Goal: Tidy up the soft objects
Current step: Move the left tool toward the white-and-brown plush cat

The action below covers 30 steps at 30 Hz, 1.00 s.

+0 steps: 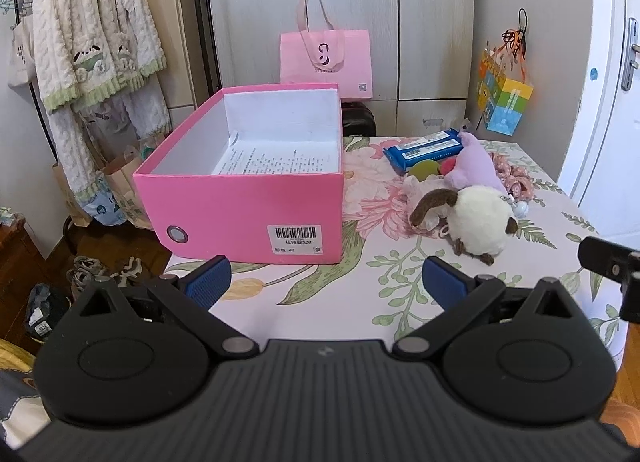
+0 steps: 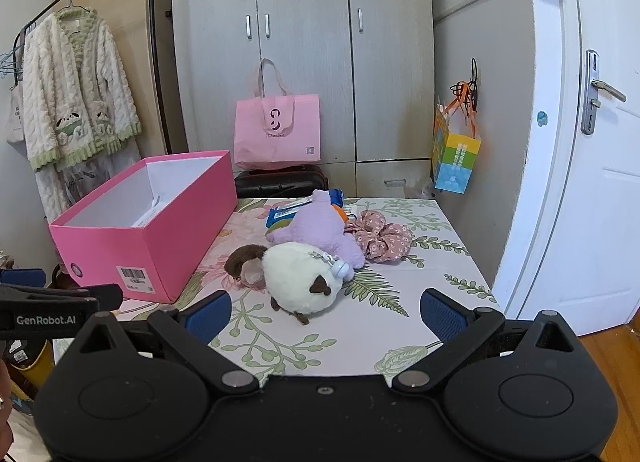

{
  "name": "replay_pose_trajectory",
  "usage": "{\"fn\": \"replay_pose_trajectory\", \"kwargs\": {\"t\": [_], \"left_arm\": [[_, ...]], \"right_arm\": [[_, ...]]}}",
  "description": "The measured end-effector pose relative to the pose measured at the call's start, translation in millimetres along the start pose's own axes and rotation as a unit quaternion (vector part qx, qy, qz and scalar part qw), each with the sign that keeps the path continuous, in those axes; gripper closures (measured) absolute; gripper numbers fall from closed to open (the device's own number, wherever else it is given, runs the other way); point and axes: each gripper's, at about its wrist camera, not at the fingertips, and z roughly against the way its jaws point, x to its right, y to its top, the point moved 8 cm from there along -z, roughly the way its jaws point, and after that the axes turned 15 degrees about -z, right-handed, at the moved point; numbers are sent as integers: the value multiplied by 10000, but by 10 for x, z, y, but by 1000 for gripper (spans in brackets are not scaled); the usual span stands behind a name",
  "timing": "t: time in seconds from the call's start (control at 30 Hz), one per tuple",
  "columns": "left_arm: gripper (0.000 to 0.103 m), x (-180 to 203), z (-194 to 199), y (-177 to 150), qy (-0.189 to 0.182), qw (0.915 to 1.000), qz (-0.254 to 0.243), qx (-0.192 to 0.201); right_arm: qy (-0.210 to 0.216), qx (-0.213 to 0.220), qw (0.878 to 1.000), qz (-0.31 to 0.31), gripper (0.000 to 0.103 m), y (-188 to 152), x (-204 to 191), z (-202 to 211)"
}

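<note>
Both grippers, left (image 1: 326, 282) and right (image 2: 326, 316), hover with jaws apart, holding nothing. Plush toys (image 2: 304, 278) lie beside the pink box (image 1: 248, 213).

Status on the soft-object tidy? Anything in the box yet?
Done: nothing; the pink box holds only a printed sheet. In hand: nothing; left tongs and right tongs open. Left: white plush, purple plush, scrunchie on the table.

From my seat, the open box (image 1: 256, 185) stands on the table (image 1: 352, 302) at its left side. To the box's right the plush toys (image 2: 304, 262) lie heaped together, a scrunchie (image 2: 384, 238) just right of them. Behind the box, a tote bag (image 1: 326, 61) leans against the wardrobe (image 1: 360, 1).
</note>
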Motion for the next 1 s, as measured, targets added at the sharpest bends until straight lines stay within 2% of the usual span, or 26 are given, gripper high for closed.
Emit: {"fn": "replay_pose_trajectory", "kwargs": {"t": [0.17,0.57,1.0], "left_arm": [[0,-23,-8,-5,34,10000,48,70],[0,4,109,57,25,9980,-106,629],[0,-73,146,-14,67,9979,-90,632]], "right_arm": [[-8,59,9999,83,1,-1,-19,28],[-49,155,9997,178,1,-12,-42,57],[-25,224,9994,250,1,-42,-41,101]]}}
